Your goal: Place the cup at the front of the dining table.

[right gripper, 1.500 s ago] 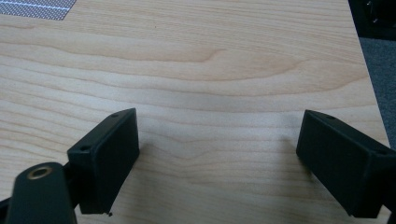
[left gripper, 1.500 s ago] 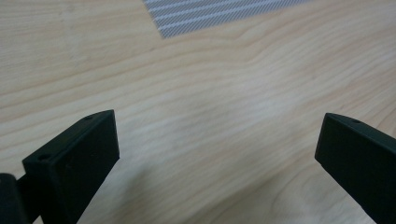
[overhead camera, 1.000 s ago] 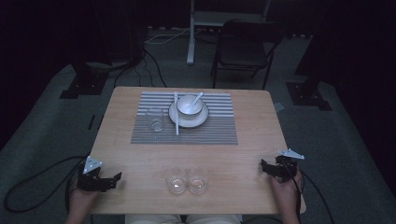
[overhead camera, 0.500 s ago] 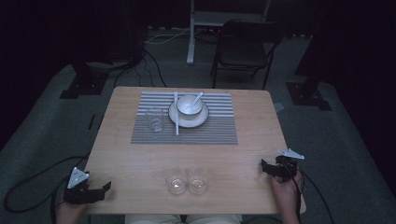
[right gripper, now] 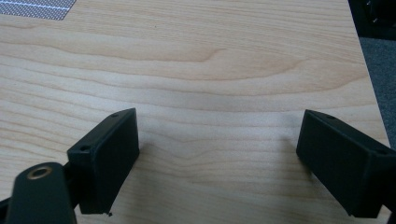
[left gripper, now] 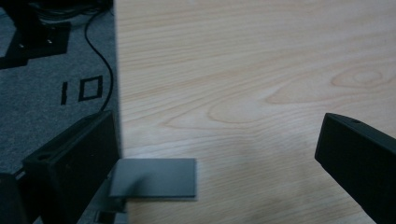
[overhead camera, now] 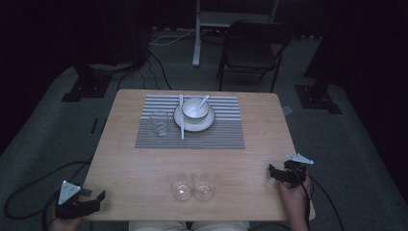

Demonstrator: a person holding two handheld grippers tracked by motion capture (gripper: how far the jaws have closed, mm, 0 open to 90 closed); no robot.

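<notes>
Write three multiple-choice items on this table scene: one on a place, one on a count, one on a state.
1. Where is the bowl?
A. on a plate on the striped mat
B. at the table's near edge
C. on the floor

2. How many glasses stand on the table?
A. one
B. three
C. five

3. How do the right gripper's jaws stand?
A. shut on a glass
B. shut on nothing
C. open

Key: 1 A, the bowl sits on the plate; 2 B, one glass on the mat, two glasses near the front; 3 C, bare wood shows between the jaws.
</notes>
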